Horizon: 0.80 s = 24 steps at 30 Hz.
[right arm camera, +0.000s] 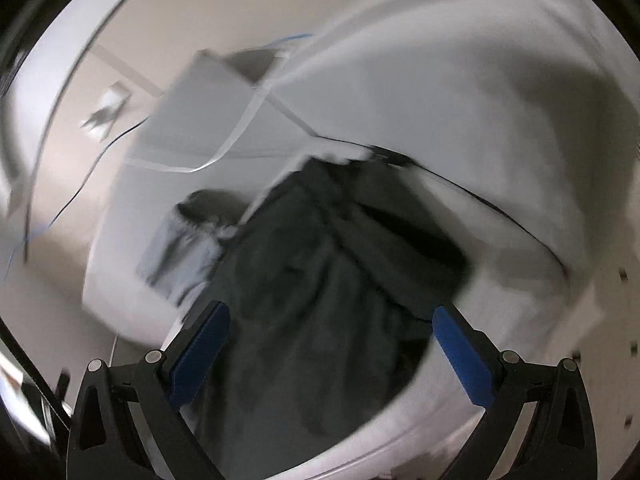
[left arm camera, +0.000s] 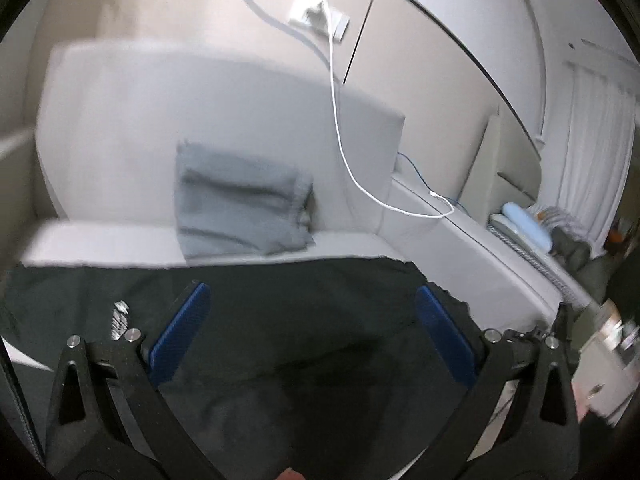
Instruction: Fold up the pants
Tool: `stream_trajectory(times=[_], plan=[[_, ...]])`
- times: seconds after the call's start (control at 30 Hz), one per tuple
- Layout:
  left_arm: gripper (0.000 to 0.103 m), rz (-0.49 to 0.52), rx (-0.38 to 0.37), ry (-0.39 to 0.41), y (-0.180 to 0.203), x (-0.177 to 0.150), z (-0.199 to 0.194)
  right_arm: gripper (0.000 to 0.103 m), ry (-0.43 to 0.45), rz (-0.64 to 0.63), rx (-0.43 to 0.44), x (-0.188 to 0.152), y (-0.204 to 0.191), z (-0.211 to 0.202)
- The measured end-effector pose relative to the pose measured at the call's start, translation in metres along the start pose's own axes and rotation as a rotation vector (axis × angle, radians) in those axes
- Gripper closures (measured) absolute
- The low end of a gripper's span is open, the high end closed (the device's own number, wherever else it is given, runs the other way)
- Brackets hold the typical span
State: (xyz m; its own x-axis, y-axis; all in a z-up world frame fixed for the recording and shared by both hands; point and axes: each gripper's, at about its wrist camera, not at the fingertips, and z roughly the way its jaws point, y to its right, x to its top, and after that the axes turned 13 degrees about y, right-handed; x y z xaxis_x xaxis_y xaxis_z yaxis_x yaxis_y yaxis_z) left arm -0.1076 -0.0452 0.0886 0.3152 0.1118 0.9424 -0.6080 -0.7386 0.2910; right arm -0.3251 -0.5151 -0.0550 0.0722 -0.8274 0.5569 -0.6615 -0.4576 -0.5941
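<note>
My left claw (left arm camera: pixel 312 328) is spread wide with nothing between its blue pads, hanging over the dark pants (left arm camera: pixel 280 320), which lie flat on the front of the pale sofa (left arm camera: pixel 120 128). Behind the pants, against the sofa's backrest, rests a folded grey cloth (left arm camera: pixel 240 208). My right claw (right arm camera: pixel 330 344) is spread wide too, empty, above the same pants (right arm camera: pixel 312 280), which look more rumpled here through heavy blur. Only the left view shows the white cable (left arm camera: pixel 340 140) running down from a wall socket (left arm camera: pixel 320 16) onto the sofa's arm, and clutter beyond that arm.
</note>
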Motion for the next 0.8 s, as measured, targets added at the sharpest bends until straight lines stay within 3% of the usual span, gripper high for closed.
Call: stream_trajectory(times=[0.13, 0.23, 0.27, 0.33, 0.37, 0.4, 0.43, 0.47, 0.63, 0.8], plan=[[0.001, -0.040, -0.096, 0.030, 0.009, 0.003, -0.019, 0.000, -0.042, 0.052, -0.040, -0.004, 0.018, 0.018], [0.001, -0.088, -0.109, 0.021, 0.008, 0.005, -0.022, 0.009, -0.031, 0.049, -0.070, 0.001, 0.027, 0.033], [0.001, -0.107, -0.130, 0.027, 0.006, 0.005, -0.024, 0.017, -0.017, 0.043, -0.076, 0.001, 0.026, 0.035], [0.001, -0.121, -0.145, 0.030, 0.004, 0.005, -0.025, 0.021, -0.059, 0.025, -0.090, 0.001, 0.025, 0.050], [0.001, -0.115, -0.145, 0.029, 0.005, 0.005, -0.027, 0.029, -0.060, 0.017, -0.104, 0.001, 0.026, 0.053], [0.001, -0.107, -0.139, 0.029, 0.001, 0.004, -0.021, 0.045, -0.043, 0.011, -0.112, 0.002, 0.027, 0.051], [0.001, -0.092, -0.132, 0.031, 0.001, 0.004, -0.021, 0.061, -0.032, 0.017, -0.106, 0.004, 0.028, 0.050], [0.001, -0.072, -0.134, 0.034, 0.002, 0.004, -0.022, 0.087, -0.024, 0.023, -0.083, 0.004, 0.029, 0.049], [0.001, 0.097, -0.138, 0.009, 0.016, -0.003, -0.021, 0.089, 0.043, 0.070, 0.065, 0.008, 0.020, 0.030], [0.001, 0.433, -0.247, -0.118, 0.062, -0.056, -0.023, 0.090, 0.106, 0.088, 0.183, 0.018, -0.001, 0.010]])
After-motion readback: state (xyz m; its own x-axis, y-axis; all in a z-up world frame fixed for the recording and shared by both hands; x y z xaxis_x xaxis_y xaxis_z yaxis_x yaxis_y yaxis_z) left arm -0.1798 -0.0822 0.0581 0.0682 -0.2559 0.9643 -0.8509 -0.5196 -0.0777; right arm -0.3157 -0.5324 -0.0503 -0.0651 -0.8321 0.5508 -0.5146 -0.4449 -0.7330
